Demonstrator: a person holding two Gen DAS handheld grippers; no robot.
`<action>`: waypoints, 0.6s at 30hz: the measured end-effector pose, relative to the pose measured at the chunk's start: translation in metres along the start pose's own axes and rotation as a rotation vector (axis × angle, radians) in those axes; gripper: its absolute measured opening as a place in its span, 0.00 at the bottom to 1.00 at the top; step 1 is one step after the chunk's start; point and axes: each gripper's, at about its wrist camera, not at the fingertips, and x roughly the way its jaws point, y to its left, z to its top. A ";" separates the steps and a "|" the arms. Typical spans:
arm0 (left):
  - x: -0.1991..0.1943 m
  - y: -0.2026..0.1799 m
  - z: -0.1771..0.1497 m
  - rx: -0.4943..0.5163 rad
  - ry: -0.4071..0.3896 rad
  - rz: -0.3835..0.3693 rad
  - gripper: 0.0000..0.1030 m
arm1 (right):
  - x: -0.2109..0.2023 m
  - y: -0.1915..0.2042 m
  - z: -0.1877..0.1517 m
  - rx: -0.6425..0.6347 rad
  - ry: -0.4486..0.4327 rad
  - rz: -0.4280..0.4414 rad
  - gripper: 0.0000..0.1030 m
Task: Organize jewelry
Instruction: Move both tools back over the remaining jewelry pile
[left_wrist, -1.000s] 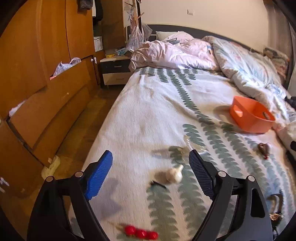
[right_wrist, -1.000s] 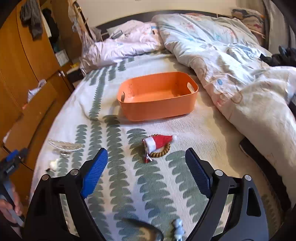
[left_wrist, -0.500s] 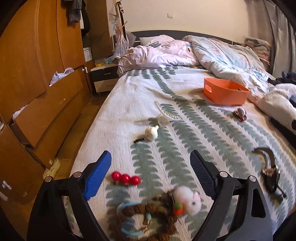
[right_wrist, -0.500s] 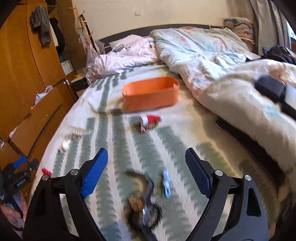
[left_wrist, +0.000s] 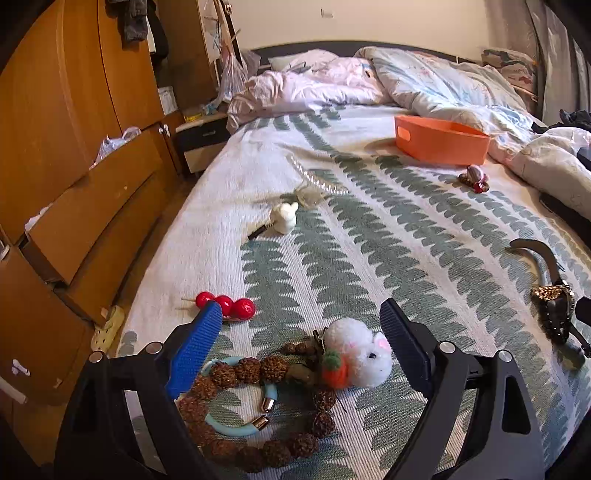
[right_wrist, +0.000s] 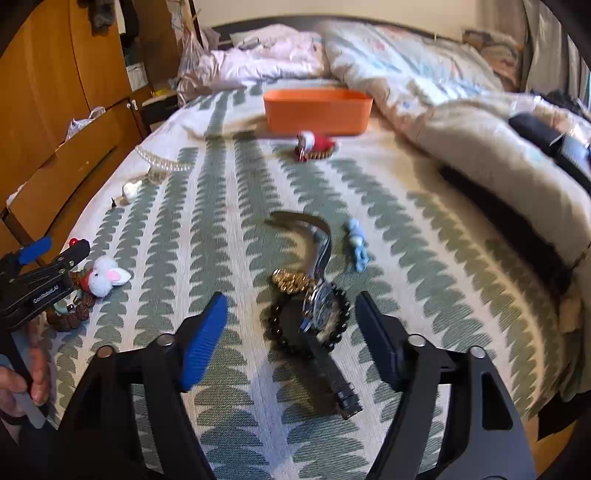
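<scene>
In the left wrist view my left gripper (left_wrist: 301, 321) is open just above a brown seed-bead bracelet (left_wrist: 258, 373) with a white plush bunny (left_wrist: 360, 350) and a pale blue bangle (left_wrist: 229, 428). In the right wrist view the jaws of my right gripper (right_wrist: 290, 310) are closing. A black bead bracelet (right_wrist: 277, 325), a watch (right_wrist: 319, 306) and a gold chain (right_wrist: 290, 280) lie between them, untouched. The orange basket (right_wrist: 317, 110) stands far up the bed.
Loose on the patterned bedspread (left_wrist: 406, 240) lie red berries (left_wrist: 225, 306), a white clip (left_wrist: 284, 218), a pearl string (left_wrist: 317, 181), a Santa-hat bracelet (right_wrist: 316, 144) and a small blue charm (right_wrist: 356, 243). Rumpled duvets (right_wrist: 461, 122) lie right, wooden drawers (left_wrist: 92, 206) left.
Both grippers drew back towards the near end of the bed and sank. The bunny bracelet came between the left fingers, the watch pile between the right, whose jaws have narrowed.
</scene>
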 end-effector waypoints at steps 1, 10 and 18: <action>0.002 0.000 -0.001 -0.003 0.011 -0.002 0.84 | 0.001 -0.001 0.000 0.006 0.004 -0.003 0.63; 0.018 -0.011 -0.009 0.035 0.079 0.041 0.84 | 0.017 -0.010 0.004 0.052 0.069 -0.008 0.57; 0.019 -0.018 -0.014 0.068 0.086 0.047 0.79 | 0.033 -0.011 0.005 0.060 0.124 -0.037 0.41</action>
